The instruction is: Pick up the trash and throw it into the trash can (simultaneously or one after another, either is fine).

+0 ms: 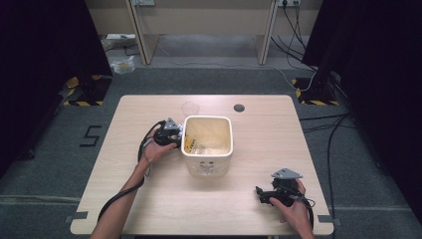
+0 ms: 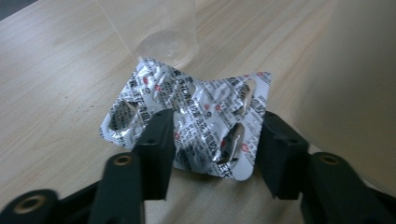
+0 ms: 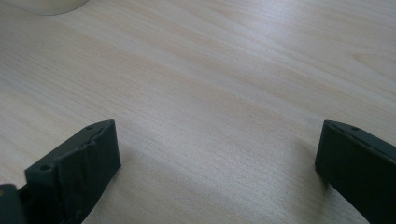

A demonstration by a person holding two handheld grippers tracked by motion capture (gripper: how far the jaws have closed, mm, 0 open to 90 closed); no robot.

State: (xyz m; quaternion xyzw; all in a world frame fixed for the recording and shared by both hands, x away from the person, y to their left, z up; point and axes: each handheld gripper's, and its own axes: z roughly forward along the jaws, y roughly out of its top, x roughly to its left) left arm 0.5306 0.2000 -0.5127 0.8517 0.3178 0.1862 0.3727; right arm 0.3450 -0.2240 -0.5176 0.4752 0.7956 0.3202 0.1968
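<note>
Foil blister pack sits between left gripper's half-closed jaws, apparently gripped; binning in the cream tub remains. Right gripper wide open, empty.

A crumpled silver blister pack with printed foil lies bent on the table, beside the bin.

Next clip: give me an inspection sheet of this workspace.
Surface: light wooden table, round hole near far edge.
Job's things: crumpled foil blister pack between left gripper jaws, bowed up; cream square bin beside it.
Clutter: clear plastic cup behind the pack.
Grippers: left shut on the pack; right gripper open over bare wood.
Cables: black cable trails along left forearm.
Surroundings: grey carpet, desk legs, floor wires.
</note>
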